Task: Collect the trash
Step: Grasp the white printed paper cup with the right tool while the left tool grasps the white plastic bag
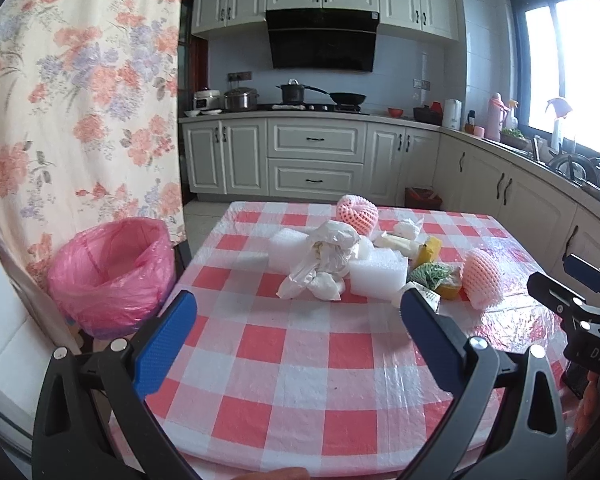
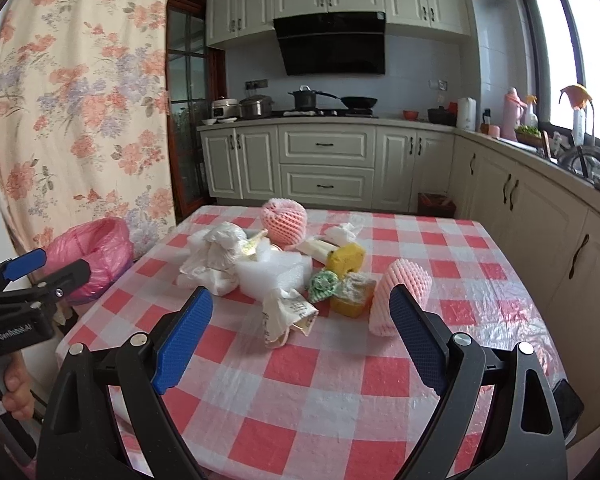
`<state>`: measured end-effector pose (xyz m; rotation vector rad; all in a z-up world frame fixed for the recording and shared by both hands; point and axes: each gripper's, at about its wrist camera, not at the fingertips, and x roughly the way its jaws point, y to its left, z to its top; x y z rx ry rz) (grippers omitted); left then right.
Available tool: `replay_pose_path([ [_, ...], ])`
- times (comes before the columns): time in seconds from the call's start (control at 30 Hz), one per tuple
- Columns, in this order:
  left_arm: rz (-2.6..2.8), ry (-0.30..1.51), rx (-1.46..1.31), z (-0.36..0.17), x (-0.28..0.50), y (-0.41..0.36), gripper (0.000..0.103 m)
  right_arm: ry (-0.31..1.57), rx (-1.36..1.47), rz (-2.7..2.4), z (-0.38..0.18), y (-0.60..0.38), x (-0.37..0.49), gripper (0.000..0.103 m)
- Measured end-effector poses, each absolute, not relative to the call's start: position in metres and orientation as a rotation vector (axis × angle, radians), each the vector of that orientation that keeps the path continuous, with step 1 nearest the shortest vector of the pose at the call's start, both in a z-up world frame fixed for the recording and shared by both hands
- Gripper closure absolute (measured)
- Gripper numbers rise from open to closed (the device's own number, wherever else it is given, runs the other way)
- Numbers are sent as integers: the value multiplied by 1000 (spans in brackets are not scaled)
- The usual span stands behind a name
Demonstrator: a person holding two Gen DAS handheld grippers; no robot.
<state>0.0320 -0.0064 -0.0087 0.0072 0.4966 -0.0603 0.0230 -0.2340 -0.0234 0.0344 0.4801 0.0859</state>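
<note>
A pile of trash lies mid-table on the red-and-white checked cloth [image 1: 300, 360]: crumpled white paper [image 1: 324, 264], white foam blocks [image 1: 378, 274], two pink foam fruit nets [image 1: 482, 278] [image 1: 356, 210], yellow sponges [image 2: 346, 260] and a green wrapper [image 2: 323, 285]. A bin lined with a pink bag [image 1: 112, 272] stands left of the table. My left gripper [image 1: 298, 312] is open just short of the paper, nothing between its fingers. My right gripper [image 2: 300, 308] is open too, over a crumpled wrapper [image 2: 284, 314], with the near pink net [image 2: 400, 292] by its right finger.
A floral curtain [image 1: 80, 100] hangs behind the bin on the left. Kitchen cabinets [image 1: 312, 160] and a counter with pots run along the back and right. A small red bin [image 1: 422, 198] sits on the floor past the table. A hand [image 2: 16, 392] holds the left gripper's handle.
</note>
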Motion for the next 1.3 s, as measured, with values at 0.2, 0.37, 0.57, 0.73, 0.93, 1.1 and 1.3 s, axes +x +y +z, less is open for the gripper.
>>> replay_pose_path([
  [0.2, -92, 596, 35, -36, 91, -6, 4, 553, 83, 33, -56, -256, 56, 19],
  [0.37, -90, 657, 44, -67, 134, -7, 5, 630, 113, 31, -85, -259, 84, 19],
  [0.57, -85, 725, -13, -101, 172, 0, 5, 721, 95, 80, -113, -236, 122, 19],
  [0.73, -117, 741, 12, -115, 196, -2, 5, 772, 81, 134, -125, -215, 157, 19],
  [0.93, -140, 757, 10, -121, 218, -6, 5, 841, 70, 163, -144, -201, 190, 19],
  [1.1, -158, 759, 31, -123, 238, -16, 5, 876, 91, 198, -154, -203, 196, 35],
  [1.3, -161, 714, 43, -117, 252, -38, 5, 853, 112, 219, -157, -217, 182, 38],
])
